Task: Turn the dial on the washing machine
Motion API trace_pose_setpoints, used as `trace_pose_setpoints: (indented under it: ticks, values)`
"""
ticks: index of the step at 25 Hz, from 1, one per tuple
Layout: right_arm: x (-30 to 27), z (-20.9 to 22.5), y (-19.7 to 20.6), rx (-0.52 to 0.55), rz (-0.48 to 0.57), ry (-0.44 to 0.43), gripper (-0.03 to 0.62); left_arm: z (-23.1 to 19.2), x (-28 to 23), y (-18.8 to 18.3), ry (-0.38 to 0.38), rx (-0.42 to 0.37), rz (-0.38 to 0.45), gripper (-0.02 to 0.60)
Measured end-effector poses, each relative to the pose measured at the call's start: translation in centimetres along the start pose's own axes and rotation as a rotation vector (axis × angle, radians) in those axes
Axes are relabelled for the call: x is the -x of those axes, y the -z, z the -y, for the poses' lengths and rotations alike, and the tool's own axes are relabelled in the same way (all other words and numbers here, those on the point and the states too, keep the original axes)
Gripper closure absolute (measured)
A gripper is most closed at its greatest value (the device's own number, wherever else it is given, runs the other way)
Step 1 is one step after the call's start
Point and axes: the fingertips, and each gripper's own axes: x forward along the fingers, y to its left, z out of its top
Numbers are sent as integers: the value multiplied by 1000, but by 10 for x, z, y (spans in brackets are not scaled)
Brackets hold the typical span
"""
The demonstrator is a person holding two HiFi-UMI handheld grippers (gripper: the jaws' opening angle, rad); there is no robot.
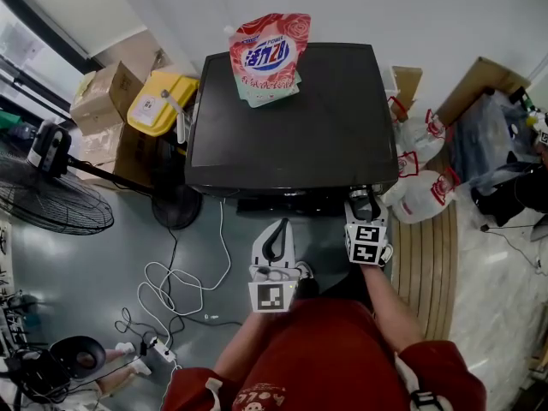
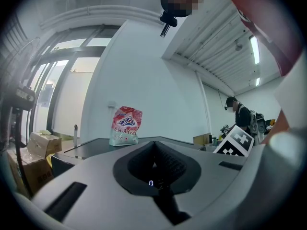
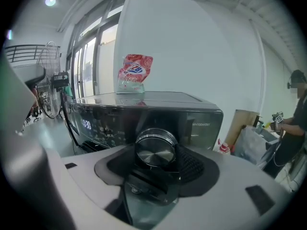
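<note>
The black washing machine [image 1: 282, 118] stands in front of me with a red-and-white detergent bag [image 1: 269, 56] on its lid. My right gripper [image 1: 363, 197] is at the right end of the front panel. In the right gripper view its jaws [image 3: 158, 139] are closed on the round silver dial [image 3: 154, 150], with the black pads [image 3: 193, 164] against the dial's sides. A lit display [image 3: 86, 124] glows left of the dial. My left gripper [image 1: 276, 229] hangs back from the panel, shut, with nothing between its pads [image 2: 165, 164].
A floor fan [image 1: 51, 204], cardboard boxes [image 1: 103, 97] and a yellow container [image 1: 158, 101] stand to the left. Cables [image 1: 180, 289] and a power strip [image 1: 158, 349] lie on the floor. White bags [image 1: 424, 191] sit right of the machine. A person [image 3: 292, 114] stands far right.
</note>
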Motion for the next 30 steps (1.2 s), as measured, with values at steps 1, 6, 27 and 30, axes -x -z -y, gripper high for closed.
trace_pose_setpoints:
  ticks: [1, 6, 27, 30]
  values:
    - [0, 0, 0, -1, 1, -1, 319, 0, 0, 0, -2, 3, 1, 572]
    - [0, 1, -1, -30, 4, -16, 319, 2, -1, -1, 6, -3, -4, 572]
    - [0, 6, 7, -549, 78, -248, 321, 5, -10, -5, 19, -1, 18, 572]
    - [-1, 7, 6, -540, 79, -244, 319, 6, -12, -3, 23, 5, 2, 572]
